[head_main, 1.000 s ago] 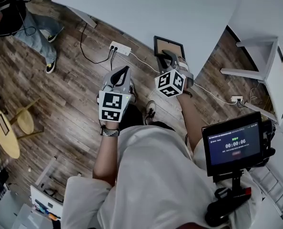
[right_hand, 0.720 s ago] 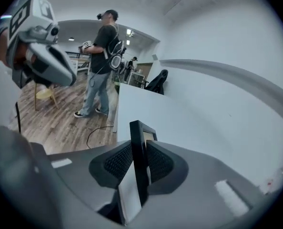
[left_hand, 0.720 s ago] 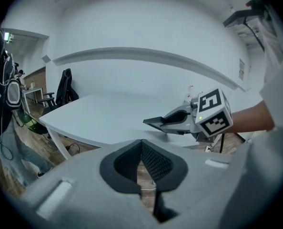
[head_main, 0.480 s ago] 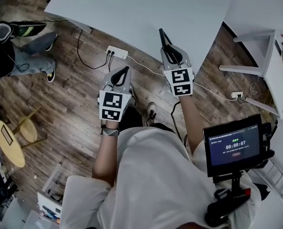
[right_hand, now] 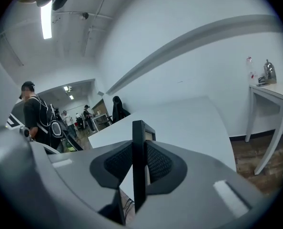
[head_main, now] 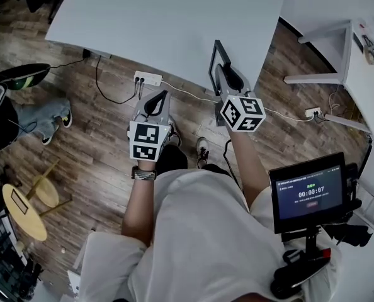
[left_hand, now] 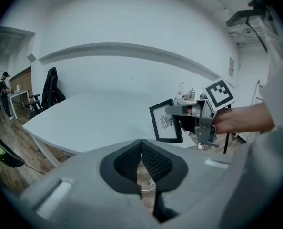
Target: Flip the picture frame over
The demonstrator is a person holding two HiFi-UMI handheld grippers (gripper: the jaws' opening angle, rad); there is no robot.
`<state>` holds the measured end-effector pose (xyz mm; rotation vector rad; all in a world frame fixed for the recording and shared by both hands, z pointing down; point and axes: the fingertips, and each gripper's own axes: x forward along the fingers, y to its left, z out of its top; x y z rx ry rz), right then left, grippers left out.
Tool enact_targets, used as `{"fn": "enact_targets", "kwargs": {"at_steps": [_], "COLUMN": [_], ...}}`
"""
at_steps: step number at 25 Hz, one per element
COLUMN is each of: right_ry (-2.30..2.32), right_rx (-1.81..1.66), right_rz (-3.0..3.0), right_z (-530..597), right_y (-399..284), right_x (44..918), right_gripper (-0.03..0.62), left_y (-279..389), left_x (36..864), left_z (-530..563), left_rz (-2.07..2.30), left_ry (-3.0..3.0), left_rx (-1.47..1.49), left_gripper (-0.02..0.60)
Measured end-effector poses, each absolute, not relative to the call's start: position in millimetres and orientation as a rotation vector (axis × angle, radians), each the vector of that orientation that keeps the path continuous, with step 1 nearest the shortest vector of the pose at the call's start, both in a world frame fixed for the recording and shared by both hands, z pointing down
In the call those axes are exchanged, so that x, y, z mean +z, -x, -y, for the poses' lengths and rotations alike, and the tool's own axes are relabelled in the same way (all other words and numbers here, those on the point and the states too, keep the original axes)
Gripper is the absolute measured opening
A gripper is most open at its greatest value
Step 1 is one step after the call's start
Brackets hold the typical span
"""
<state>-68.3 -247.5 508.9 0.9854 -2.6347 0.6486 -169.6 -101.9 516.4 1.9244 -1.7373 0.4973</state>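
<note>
White table (head_main: 174,11), power strip (head_main: 148,78)

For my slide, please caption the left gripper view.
Right gripper, jaws just closed tighter on a black picture frame, near the white table.

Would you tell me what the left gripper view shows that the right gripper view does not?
Only the left gripper view shows the picture frame face-on, with its drawing, gripped at its side by the right gripper. It also shows the left gripper, its jaws together and empty. Only the right gripper view shows the frame edge-on between that gripper's pads; the jaws have just been closing on it. Both show the frame and the white table.
</note>
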Motion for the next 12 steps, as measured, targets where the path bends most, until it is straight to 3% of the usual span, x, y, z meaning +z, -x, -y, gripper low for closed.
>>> {"fn": "enact_targets", "kwargs": {"at_steps": [12], "right_ry": [-1.361], "right_rx": [0.959], "right_rz": [2.609], "right_z": [254.2], "right_y": [10.5], "right_x": [521.4], "right_gripper": [0.069], "left_y": [146.7], "left_x": [509.0], "left_z": [157.6], "left_rz": [1.623], "left_ry": [-2.109], "left_rx": [0.528], "left_gripper": [0.005]}}
